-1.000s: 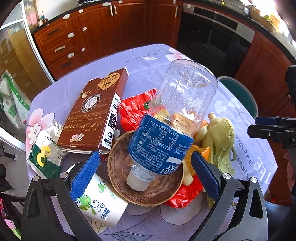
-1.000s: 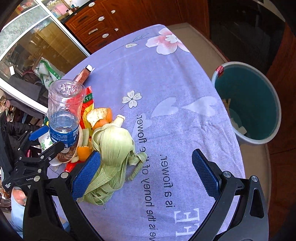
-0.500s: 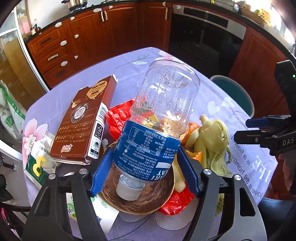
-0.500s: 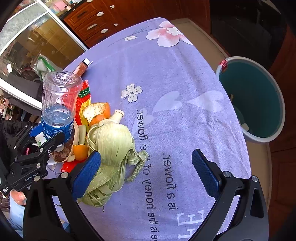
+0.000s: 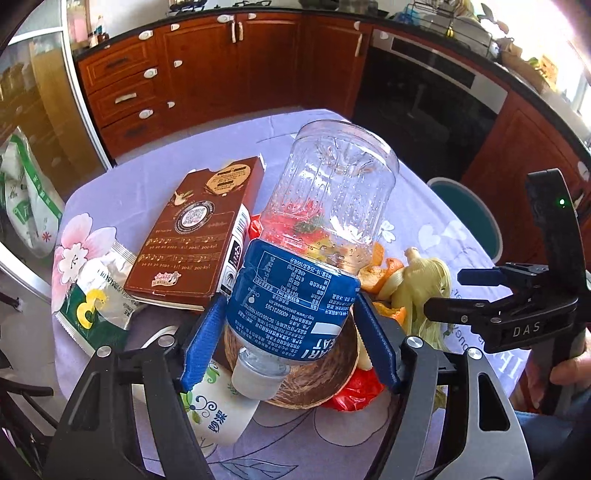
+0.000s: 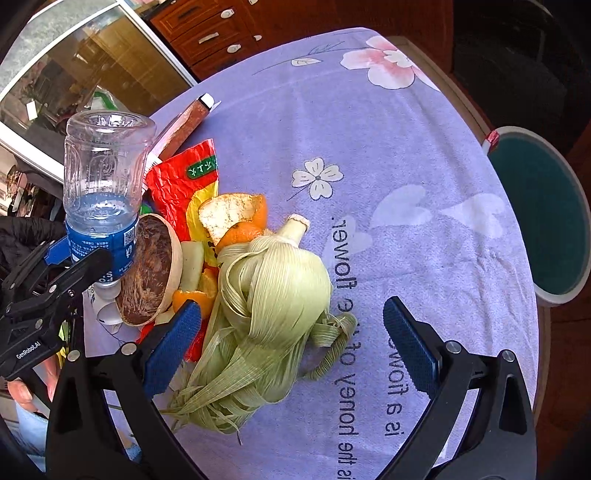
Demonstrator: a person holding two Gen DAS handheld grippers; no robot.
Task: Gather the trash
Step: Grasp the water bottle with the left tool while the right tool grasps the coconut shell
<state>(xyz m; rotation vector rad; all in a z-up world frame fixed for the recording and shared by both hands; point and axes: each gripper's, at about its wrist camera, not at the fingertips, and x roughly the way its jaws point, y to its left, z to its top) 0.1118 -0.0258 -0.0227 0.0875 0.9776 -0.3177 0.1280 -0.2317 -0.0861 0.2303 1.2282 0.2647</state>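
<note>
The plastic bottle (image 5: pixel 306 273), cap down, sat between the left gripper (image 5: pixel 290 341) pads, which had closed onto its blue label since a second earlier, when they stood wide. It looked lifted above the coconut shell (image 5: pixel 299 376) beneath. The right gripper (image 6: pixel 291 350) hung open over the corn husk (image 6: pixel 266 314), the bin (image 6: pixel 539 221) far to its right, likely the bottle's destination.

Home kitchen. Red-brown wooden cabinets (image 5: pixel 192 74) with white handles, built-in oven (image 5: pixel 432 92) under dark counter, dish rack (image 5: pixel 458 29) near bright window. Table (image 6: pixel 369 129) under lilac floral cloth; teal bin (image 6: pixel 543 225) beside it.
</note>
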